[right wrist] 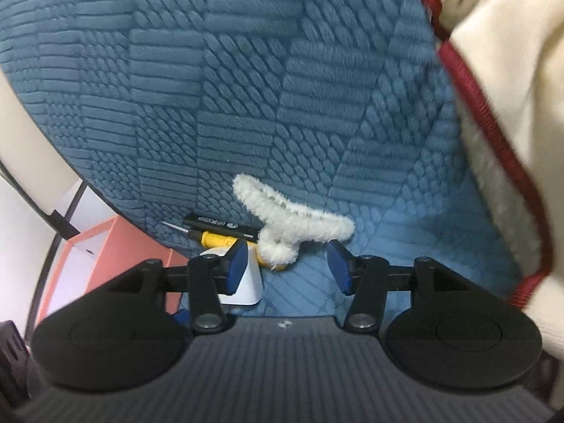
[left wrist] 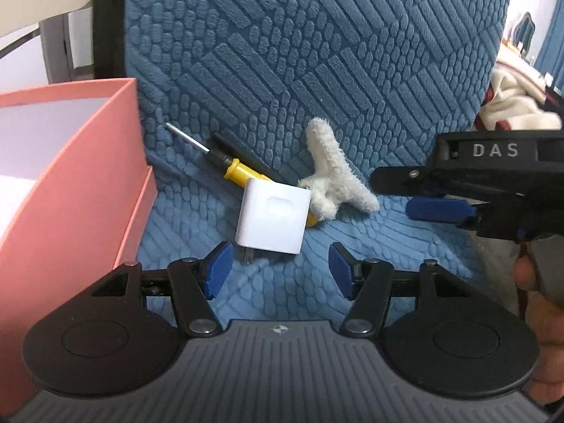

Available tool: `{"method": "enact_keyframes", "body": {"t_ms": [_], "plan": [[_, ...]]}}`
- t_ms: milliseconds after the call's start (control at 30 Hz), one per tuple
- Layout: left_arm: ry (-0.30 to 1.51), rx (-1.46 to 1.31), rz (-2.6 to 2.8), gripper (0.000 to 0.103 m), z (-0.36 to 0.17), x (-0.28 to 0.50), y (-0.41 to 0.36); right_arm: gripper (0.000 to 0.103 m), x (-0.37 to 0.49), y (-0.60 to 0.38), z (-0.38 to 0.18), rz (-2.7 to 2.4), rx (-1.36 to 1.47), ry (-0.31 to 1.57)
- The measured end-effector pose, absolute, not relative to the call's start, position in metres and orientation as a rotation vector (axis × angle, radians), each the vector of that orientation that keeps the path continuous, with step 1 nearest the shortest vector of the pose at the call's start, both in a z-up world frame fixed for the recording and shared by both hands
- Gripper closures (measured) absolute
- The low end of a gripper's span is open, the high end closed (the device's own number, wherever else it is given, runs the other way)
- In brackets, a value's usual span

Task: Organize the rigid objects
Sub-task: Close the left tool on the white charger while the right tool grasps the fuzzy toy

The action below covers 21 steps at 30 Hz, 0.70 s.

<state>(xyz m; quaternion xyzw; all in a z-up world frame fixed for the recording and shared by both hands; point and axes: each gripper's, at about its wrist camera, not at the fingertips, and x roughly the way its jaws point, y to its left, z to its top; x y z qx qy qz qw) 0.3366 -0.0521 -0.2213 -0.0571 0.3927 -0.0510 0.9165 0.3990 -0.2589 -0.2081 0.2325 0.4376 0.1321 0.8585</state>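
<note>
Beside the open pink cardboard box (left wrist: pixel 70 176), on the blue quilted chair seat (left wrist: pixel 352 70), both grippers hover spread and empty

Right of the box lie a white cube-shaped plug charger (left wrist: pixel 273 220), a yellow-handled screwdriver (left wrist: pixel 232 171), a black pen-like stick (right wrist: pixel 222 225) and a fluffy white hair claw clip (left wrist: pixel 335 176), heaped together, likely awaiting sorting into the box; the left gripper (left wrist: pixel 278 268) faces the charger, jaws wide and gripping nothing, seemingly lined up to take it, while the right gripper (right wrist: pixel 287 262), farther from the box, equally wide and empty, points at the clip
</note>
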Motion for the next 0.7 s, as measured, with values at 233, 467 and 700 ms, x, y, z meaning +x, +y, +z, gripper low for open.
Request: {"method": "enact_keyframes", "body": {"t_ms": [233,467,700], "plan": [[0.821,-0.074,-0.098,0.037,-0.234,0.357,-0.060,0.051,0.419,-0.253,-0.234,0.298,0.603,0.983],[0.822,-0.060,-0.104,0.036,-0.238,0.373,-0.067,0.052,0.435,-0.242,-0.250,0.287,0.652,1.019],[0.830,-0.038,-0.095,0.035,-0.245,0.381,-0.067,0.060,0.447,-0.237,-0.261,0.250,0.663,1.036]]}}
